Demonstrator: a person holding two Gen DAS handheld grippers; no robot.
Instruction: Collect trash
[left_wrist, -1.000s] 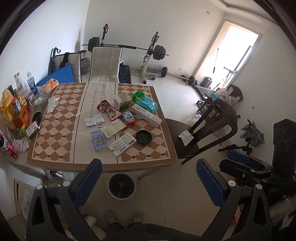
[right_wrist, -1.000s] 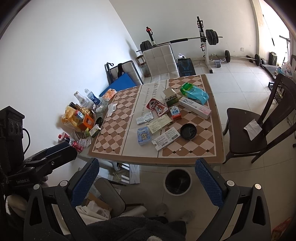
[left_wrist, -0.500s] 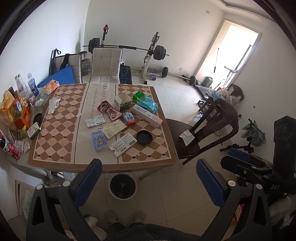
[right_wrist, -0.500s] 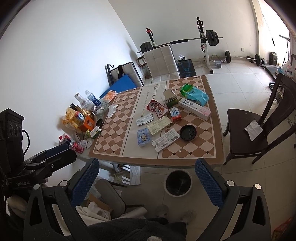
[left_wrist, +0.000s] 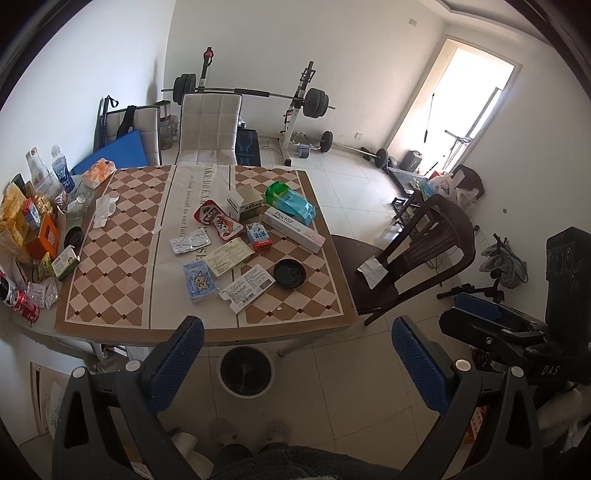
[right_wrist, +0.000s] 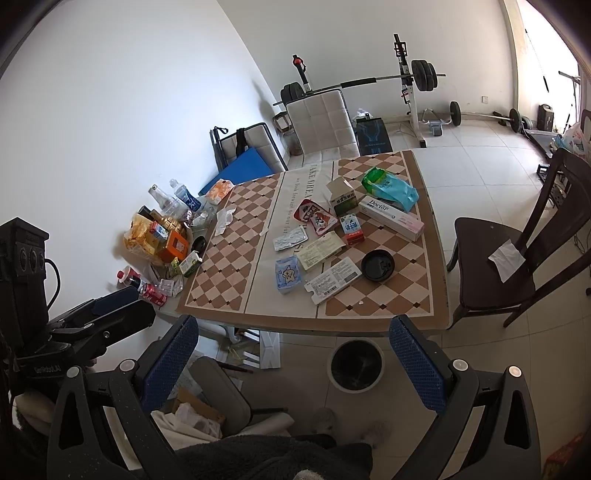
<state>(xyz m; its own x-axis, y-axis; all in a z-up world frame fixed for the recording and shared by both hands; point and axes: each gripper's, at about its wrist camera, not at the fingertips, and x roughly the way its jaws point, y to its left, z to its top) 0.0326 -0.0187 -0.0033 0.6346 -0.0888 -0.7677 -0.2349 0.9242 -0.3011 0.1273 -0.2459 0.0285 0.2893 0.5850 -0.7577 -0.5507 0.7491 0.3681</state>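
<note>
Both wrist views look down from high and well back, left camera further right; they share the littered desk and the bin below

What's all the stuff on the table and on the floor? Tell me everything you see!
Table: one, brown-and-cream checked, centre.
Doctor box: one, white-pink, table's right side.
Green-blue bag: one, behind that box.
Black lid: one, near table's right front.
Blister pack: one, silver, table middle.
Trash bin: one, dark inside, floor under table's front edge.
Dark chair: one, right of table.
Barbell rack: one, back wall.
Left gripper: jaws open, blue pads.
Right gripper: jaws open, blue pads.
</note>
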